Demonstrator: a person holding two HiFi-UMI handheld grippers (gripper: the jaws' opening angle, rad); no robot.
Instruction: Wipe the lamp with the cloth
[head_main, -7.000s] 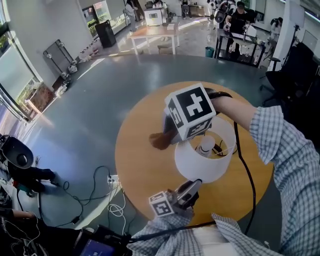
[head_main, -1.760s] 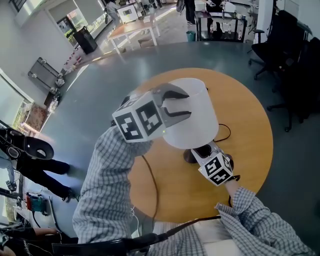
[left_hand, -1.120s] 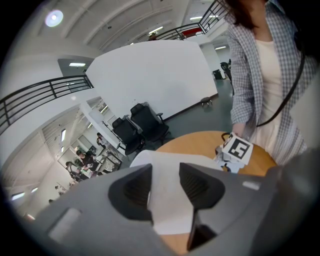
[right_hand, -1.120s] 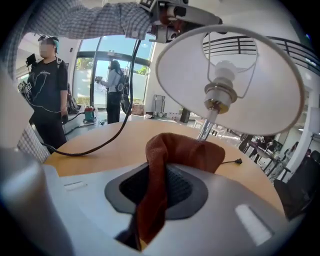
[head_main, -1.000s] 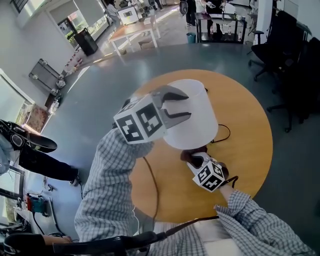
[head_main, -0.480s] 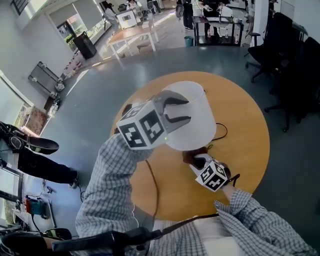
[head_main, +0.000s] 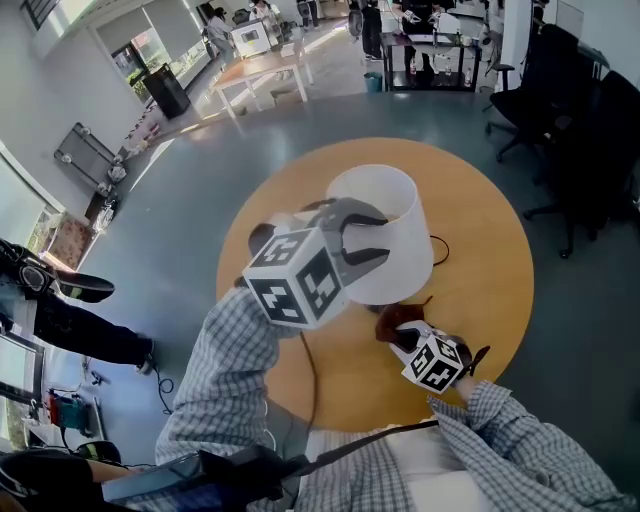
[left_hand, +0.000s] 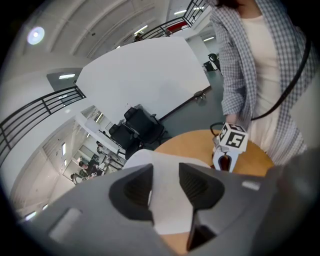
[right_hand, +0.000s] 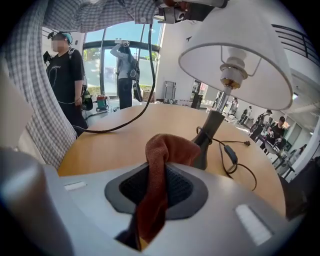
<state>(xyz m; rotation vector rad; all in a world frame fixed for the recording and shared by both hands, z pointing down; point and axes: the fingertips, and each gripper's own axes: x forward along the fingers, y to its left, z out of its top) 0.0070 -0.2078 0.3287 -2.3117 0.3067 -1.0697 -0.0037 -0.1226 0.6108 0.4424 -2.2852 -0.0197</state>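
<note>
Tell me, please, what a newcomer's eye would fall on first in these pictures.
The white lamp stands out first, standing near the middle of the round wooden table. Next comes the rust-brown cloth, pinched in the right gripper low beside the lamp's stem. The left gripper is up at the shade's side, jaws apart though just closed a little, the white shade showing between them.

Round wooden table (head_main: 485, 225); grey floor (head_main: 175, 205); black chairs (head_main: 590, 150).
</note>
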